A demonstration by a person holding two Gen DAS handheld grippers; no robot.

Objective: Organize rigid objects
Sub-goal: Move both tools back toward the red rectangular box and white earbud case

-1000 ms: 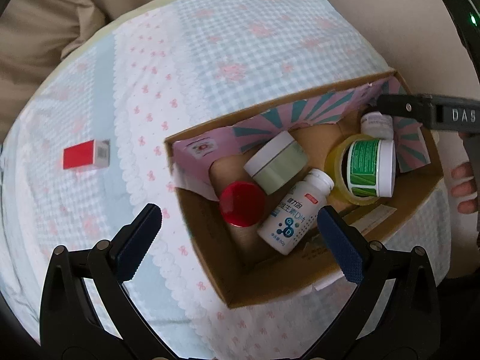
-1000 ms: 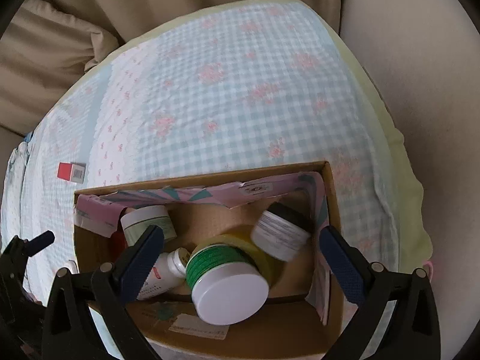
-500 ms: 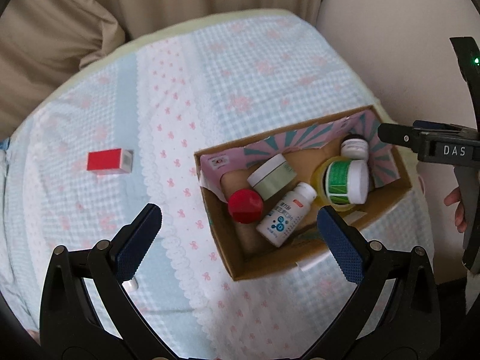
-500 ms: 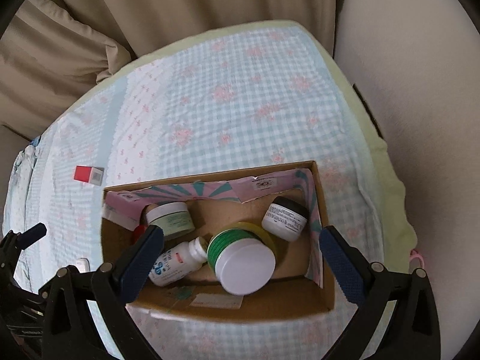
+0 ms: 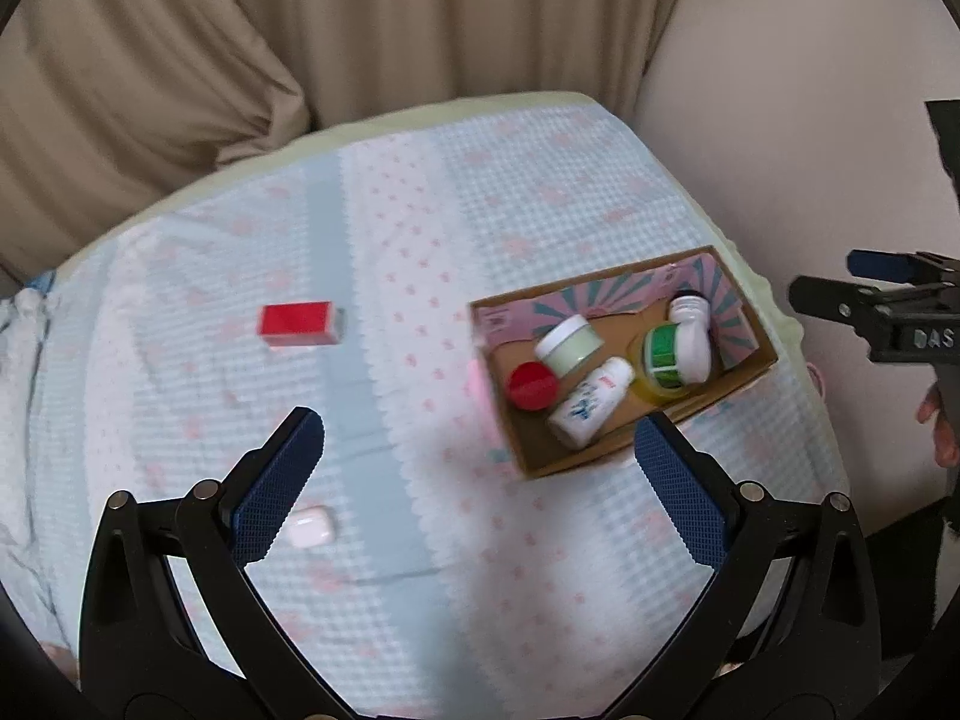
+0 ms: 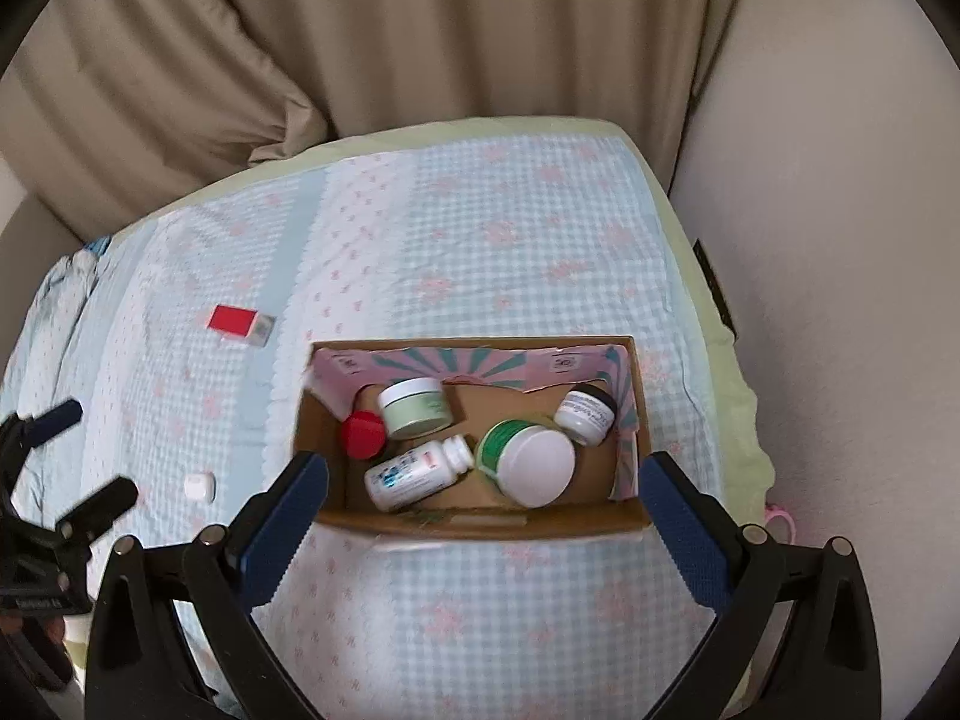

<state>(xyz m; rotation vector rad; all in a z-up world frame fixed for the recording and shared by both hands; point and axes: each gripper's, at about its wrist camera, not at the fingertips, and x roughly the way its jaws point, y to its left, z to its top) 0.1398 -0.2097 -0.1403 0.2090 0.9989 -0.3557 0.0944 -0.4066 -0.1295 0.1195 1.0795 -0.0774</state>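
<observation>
A cardboard box [image 5: 744,372] [image 6: 480,525] sits on the checked cloth and holds a red-capped jar [image 5: 532,384], a pale green jar [image 6: 415,403], a white pill bottle [image 6: 417,473], a green-labelled white-lidded jar [image 6: 528,461] and a small dark-lidded jar [image 6: 585,413]. A red box [image 5: 298,322] [image 6: 236,322] and a small white case [image 5: 309,526] [image 6: 198,486] lie on the cloth left of it. My left gripper [image 5: 480,474] is open and empty, high above the cloth. My right gripper [image 6: 483,516] is open and empty above the box's near wall.
The cloth-covered surface [image 6: 510,228] ends at a beige curtain [image 6: 390,30] behind and a pale wall [image 6: 840,240] on the right. The right gripper shows at the right edge of the left wrist view [image 5: 870,306]; the left gripper shows at the left edge of the right wrist view [image 6: 54,480].
Both grippers have risen and pulled back from the box, so it looks smaller. The left view has swung left, bringing the white case into sight.
</observation>
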